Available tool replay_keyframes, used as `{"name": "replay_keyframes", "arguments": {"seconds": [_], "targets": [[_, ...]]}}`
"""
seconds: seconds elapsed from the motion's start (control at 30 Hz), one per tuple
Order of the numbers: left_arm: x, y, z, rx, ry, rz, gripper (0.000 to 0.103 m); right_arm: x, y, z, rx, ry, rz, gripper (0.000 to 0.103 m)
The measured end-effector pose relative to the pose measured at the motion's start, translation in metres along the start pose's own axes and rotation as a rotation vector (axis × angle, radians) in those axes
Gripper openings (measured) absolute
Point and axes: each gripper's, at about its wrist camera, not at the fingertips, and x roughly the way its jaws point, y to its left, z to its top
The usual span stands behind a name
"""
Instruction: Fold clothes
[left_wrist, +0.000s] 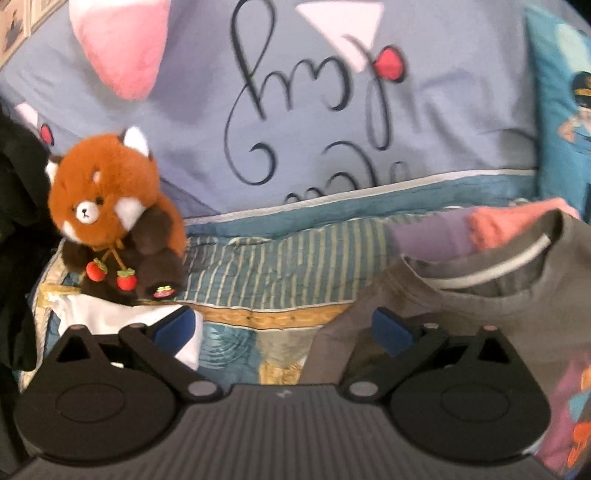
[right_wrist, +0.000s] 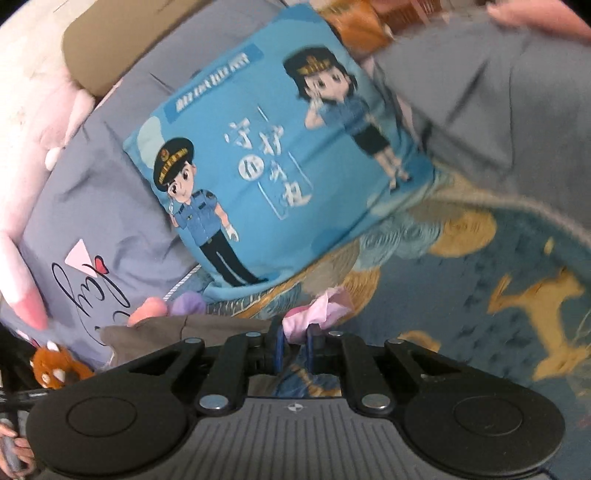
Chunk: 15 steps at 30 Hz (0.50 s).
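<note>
A: The right tool (right_wrist: 294, 349) is nearly closed, pinching a scrap of pink cloth (right_wrist: 320, 309); the left tool (left_wrist: 284, 328) gapes wide, holding nothing.

B: That thin pinch could slip. The grey cotton T-shirt (left_wrist: 480, 306) lies on the bed (left_wrist: 266, 273) beside the left tool.

A: One T-shirt, two plush toys, two pillows.

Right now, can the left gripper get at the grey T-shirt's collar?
Probably yes. The left gripper is open and holds nothing, and the grey T-shirt lies just ahead to its right, with its collar uncovered.
</note>
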Motion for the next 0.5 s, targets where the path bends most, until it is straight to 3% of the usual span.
{"name": "replay_keyframes", "arguments": {"seconds": [0.27, 0.37, 0.5], "targets": [[-0.061, 0.001, -0.026, 0.016, -0.082, -0.093, 0.103, -0.036, 0.023, 0.033, -0.081, -0.143, 0.058, 0.011], [-0.073, 0.005, -0.041, 0.01, -0.082, -0.131, 0.103, -0.035, 0.023, 0.036, -0.138, -0.149, -0.017, 0.011], [-0.073, -0.004, -0.076, 0.064, -0.036, -0.072, 0.103, 0.01, -0.014, 0.028, -0.056, -0.006, -0.197, 0.011]]}}
